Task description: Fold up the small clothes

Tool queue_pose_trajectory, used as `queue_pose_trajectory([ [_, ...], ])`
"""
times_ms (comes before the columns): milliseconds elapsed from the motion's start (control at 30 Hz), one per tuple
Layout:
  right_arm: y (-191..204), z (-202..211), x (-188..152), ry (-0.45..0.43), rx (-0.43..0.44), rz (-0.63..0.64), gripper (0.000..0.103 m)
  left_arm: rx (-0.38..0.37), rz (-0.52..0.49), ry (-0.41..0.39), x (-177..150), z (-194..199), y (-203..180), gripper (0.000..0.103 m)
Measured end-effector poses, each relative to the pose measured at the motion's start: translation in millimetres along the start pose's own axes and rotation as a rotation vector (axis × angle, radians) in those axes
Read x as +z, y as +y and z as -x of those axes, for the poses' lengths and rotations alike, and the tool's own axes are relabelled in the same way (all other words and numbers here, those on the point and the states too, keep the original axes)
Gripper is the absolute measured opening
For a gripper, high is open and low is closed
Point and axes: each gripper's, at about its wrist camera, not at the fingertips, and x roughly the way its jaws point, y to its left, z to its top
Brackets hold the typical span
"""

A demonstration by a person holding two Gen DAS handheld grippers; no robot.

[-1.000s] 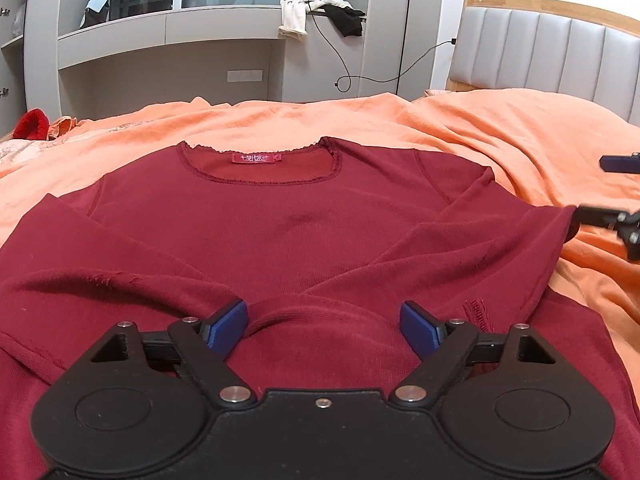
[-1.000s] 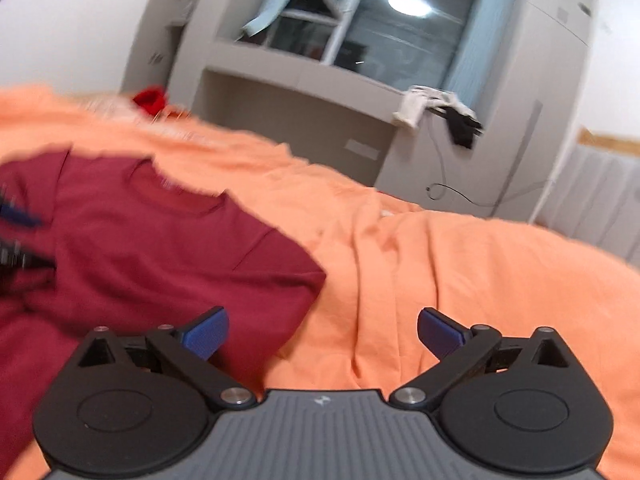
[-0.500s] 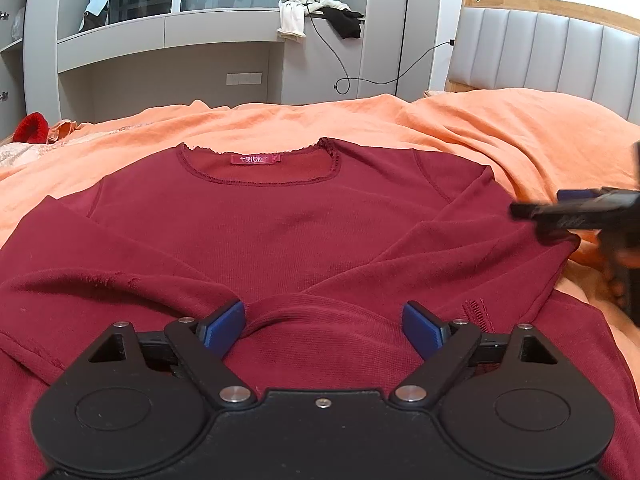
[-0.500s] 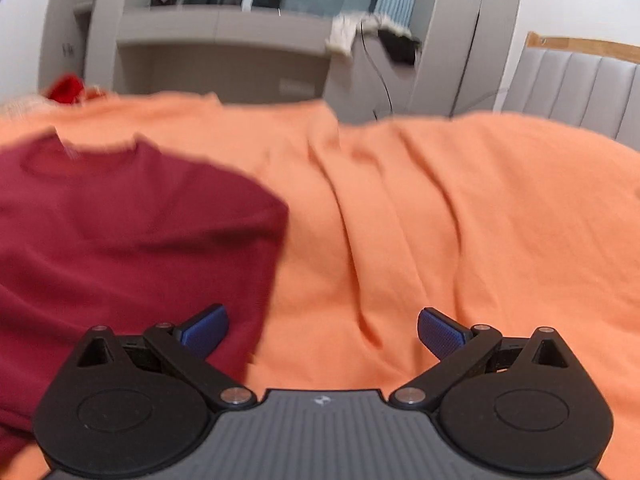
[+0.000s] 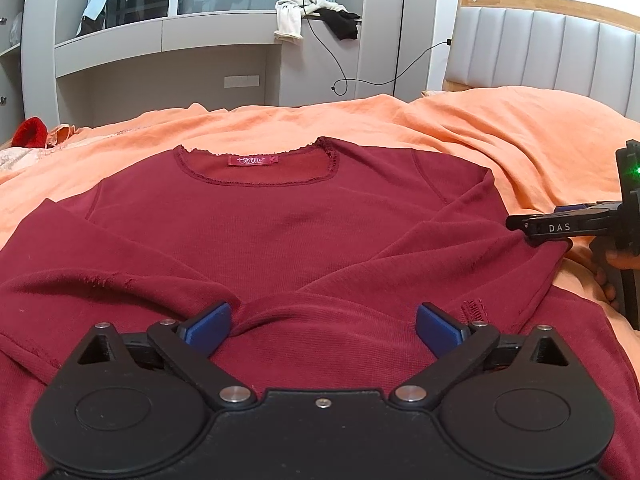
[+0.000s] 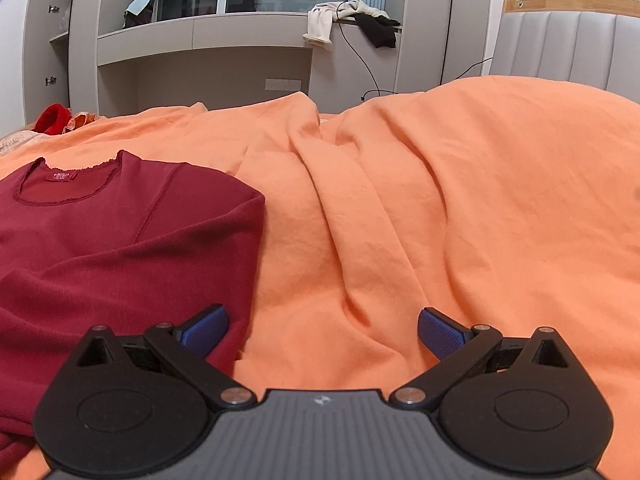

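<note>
A dark red long-sleeved top [image 5: 280, 236] lies face up on the orange bedspread [image 5: 500, 140], neck away from me, both sleeves folded across its front. My left gripper [image 5: 322, 326] is open, low over the folded sleeves near the hem, holding nothing. My right gripper [image 6: 322, 326] is open and empty at the top's right edge [image 6: 248, 264], its left finger over the red cloth, its right over the bedspread [image 6: 440, 208]. The right gripper also shows in the left wrist view [image 5: 568, 226], at the folded right sleeve's edge.
A grey padded headboard [image 5: 560, 56] stands at the right. A grey wall unit [image 5: 160, 56] with draped clothes [image 5: 316, 16] and a hanging cable is beyond the bed. A small red item [image 5: 28, 132] lies at the bed's far left.
My right gripper swung to face forward and moved in to the top's right edge. My left gripper stayed open in place over the sleeves.
</note>
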Motion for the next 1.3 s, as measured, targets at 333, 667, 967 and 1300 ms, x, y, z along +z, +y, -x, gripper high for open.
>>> queue_pose_trajectory([
  [333, 3.8, 0.1, -3.8, -0.001, -0.006, 0.012, 0.103, 0.0, 0.0, 0.0, -0.1, -0.1, 0.0, 0.102],
  [667, 13.0, 23.7, 1.4, -0.027, -0.05, 0.082, 0.103, 0.0, -0.003, 0.005, 1.7, -0.5, -0.3, 0.102],
  [967, 34.1, 76.3, 6.2, -0.148, -0.004, 0.189, 0.103, 0.006, 0.085, -0.081, 6.0, 36.9, -0.6, 0.102],
  [1300, 47.7, 124.4, 10.4, -0.25, 0.075, 0.157, 0.103, 0.11, 0.183, -0.194, -19.6, 112.4, 14.0, 0.102],
])
